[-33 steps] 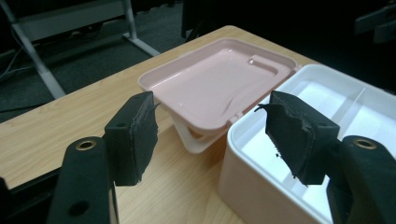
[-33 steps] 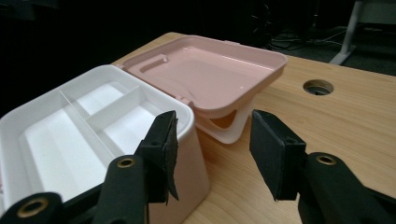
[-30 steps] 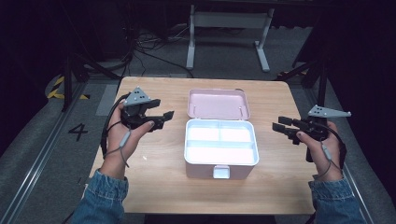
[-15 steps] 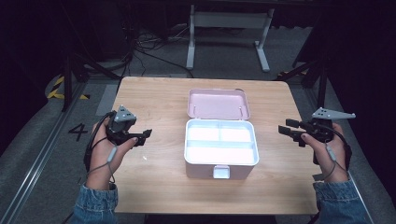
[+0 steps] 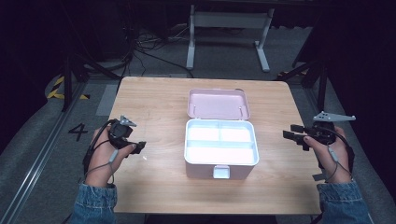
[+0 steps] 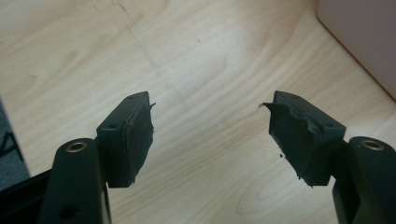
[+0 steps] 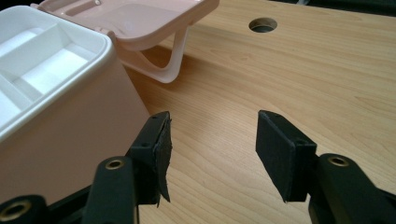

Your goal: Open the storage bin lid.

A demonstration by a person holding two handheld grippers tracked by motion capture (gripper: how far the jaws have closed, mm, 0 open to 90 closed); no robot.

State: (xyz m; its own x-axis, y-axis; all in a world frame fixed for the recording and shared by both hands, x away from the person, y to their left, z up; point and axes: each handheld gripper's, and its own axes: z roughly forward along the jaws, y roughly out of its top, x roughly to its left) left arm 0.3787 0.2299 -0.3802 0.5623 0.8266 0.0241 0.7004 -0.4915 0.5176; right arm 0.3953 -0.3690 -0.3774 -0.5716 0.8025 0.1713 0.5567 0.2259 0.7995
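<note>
Left gripper (image 5: 133, 147) sits at 9 o'clock of the table (image 5: 154, 100), near the left edge, jaws spread with nothing between them; they have just been opening. In the left gripper view the pads (image 6: 135, 135) hang over bare wood, both pad edges frayed, and the frame cuts off a corner of the box wall (image 6: 364, 37) at 1 o'clock. Left hand (image 5: 105, 156) and denim sleeve (image 5: 95, 205) run off the bottom of the high view. Open room between this gripper and the box is plain tabletop. Pink box (image 5: 220, 151) is at table centre, lid (image 5: 218, 103) folded back toward 12 o'clock, latch tab (image 5: 221, 171) facing 6 o'clock. The white inner tray (image 5: 219, 142) is overexposed in the high view; dividers are readable, contents cannot be made out. In the right gripper view the tray (image 7: 42, 60) looks bare in the part that shows, but the box runs off the left side of the frame. A round hole in the tabletop (image 7: 262, 24) shows at 12 o'clock there. Right gripper (image 5: 294, 135) is at 3 o'clock, right at the right table edge, jaws also spread on nothing, just opened further; left pad (image 7: 161, 154) is just beside the box wall, contact not clear. Right hand (image 5: 331, 156) hangs past the table edge.
</note>
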